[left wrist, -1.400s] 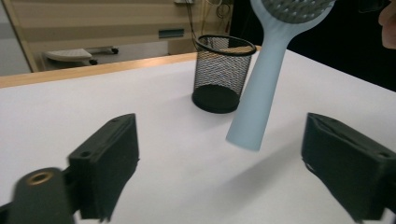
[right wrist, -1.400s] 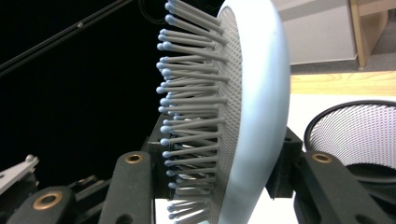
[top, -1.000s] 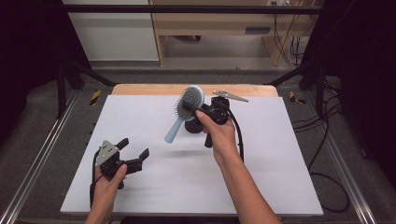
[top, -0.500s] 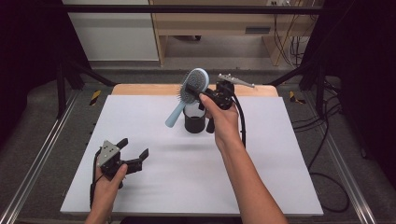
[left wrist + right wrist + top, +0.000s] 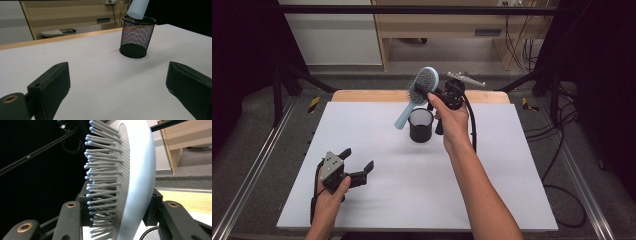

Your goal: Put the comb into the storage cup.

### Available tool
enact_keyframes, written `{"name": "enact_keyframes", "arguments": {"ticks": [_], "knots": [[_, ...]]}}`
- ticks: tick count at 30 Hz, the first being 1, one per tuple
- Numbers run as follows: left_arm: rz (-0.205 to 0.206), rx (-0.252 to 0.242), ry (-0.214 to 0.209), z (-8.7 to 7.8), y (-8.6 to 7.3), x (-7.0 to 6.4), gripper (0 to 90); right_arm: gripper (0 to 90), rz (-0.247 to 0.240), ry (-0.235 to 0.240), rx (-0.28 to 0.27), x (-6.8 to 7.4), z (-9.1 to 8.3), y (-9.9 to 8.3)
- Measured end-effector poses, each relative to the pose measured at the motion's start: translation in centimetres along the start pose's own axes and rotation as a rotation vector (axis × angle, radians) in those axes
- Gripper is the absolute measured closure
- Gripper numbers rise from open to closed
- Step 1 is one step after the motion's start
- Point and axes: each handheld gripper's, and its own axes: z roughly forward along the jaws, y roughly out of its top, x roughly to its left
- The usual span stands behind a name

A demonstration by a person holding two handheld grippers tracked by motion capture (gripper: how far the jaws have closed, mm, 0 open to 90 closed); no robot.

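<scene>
Surroundings: dark frame rails are running along both sides of the desk [image 5: 512, 200], and pale wooden furniture is standing on grey floor beyond its far edge.
Desk surface: a white sheet is covering the top, with a strip of bare wood showing along the far edge.
Mesh cup [image 5: 420, 125]: a black wire-mesh cup is standing upright on the far middle of the desk; in the left gripper view it [image 5: 135, 37] is sitting ahead and to the right of the jaws, well apart from them.
Hairbrush [image 5: 418, 95]: a light blue paddle brush is hanging in the air, tilted, head up and away, handle slanting down toward the person's left.
Handle position: in the left gripper view the handle end [image 5: 138, 8] is sitting just above the cup's rim; whether it is touching the rim cannot be told.
Right tongs [image 5: 428, 94]: the person's right hand [image 5: 452, 117] is holding them raised over the far edge, jaws clamped on the brush head.
Right grip detail: in the right gripper view the brush head [image 5: 135, 182] is standing between the two jaws, one jaw on the bristle side, the other pressing against the smooth back.
Left tongs [image 5: 358, 164]: they are resting low over the near left of the desk in the left hand [image 5: 329, 192], jaws spread wide and gripping nothing.
</scene>
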Motion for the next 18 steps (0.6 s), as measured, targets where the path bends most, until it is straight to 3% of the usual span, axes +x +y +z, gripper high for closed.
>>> {"name": "enact_keyframes", "arguments": {"ticks": [10,18], "knots": [[0.002,-0.004,-0.005,0.1,0.0,-0.1,5.5,54.0,0.034,-0.036,-0.038,-1.0,-0.5,0.6],[0.008,0.0,-0.005,0.1,-0.1,-0.1,5.5,53.9,0.023,-0.05,-0.043,-1.5,-0.7,1.2]]}}
